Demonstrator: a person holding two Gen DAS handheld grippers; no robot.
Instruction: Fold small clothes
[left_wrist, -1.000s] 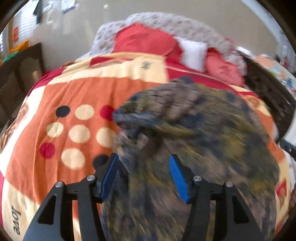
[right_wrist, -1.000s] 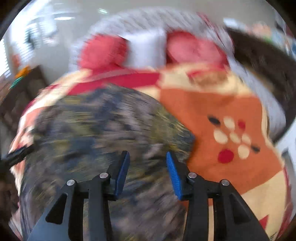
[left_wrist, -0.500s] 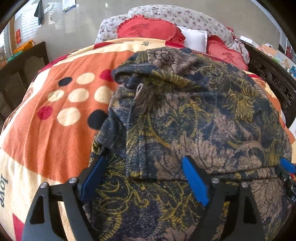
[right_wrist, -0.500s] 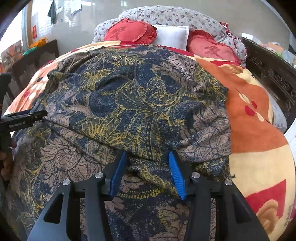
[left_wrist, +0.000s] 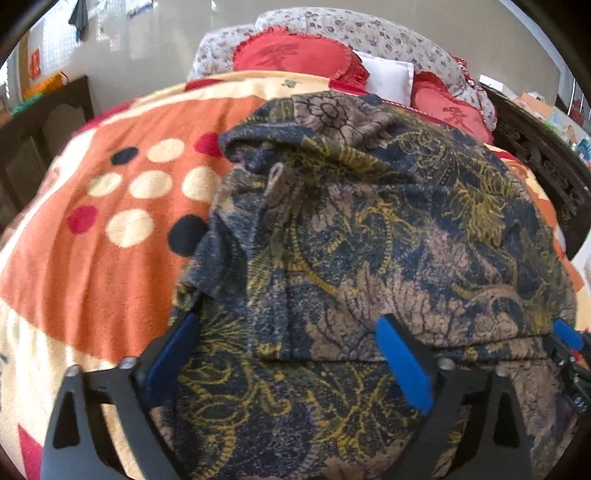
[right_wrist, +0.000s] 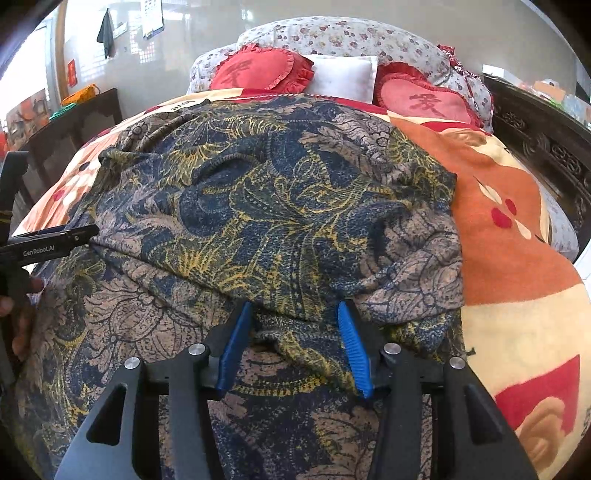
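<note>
The left gripper, just opened wide, straddles the patterned garment without pinching it, while the part-open right gripper has its fold bunched between its pads, contact hidden by cloth.

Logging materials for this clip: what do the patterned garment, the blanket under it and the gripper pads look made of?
Garment: soft knit or jersey, matte; it drapes in loose folds and shows a fine stitch grain. Blanket: plush fleece, by its fuzzy nap. Pads: blue, probably rubber or plastic, ribbed on the inner face; the exact material cannot be told.
</note>
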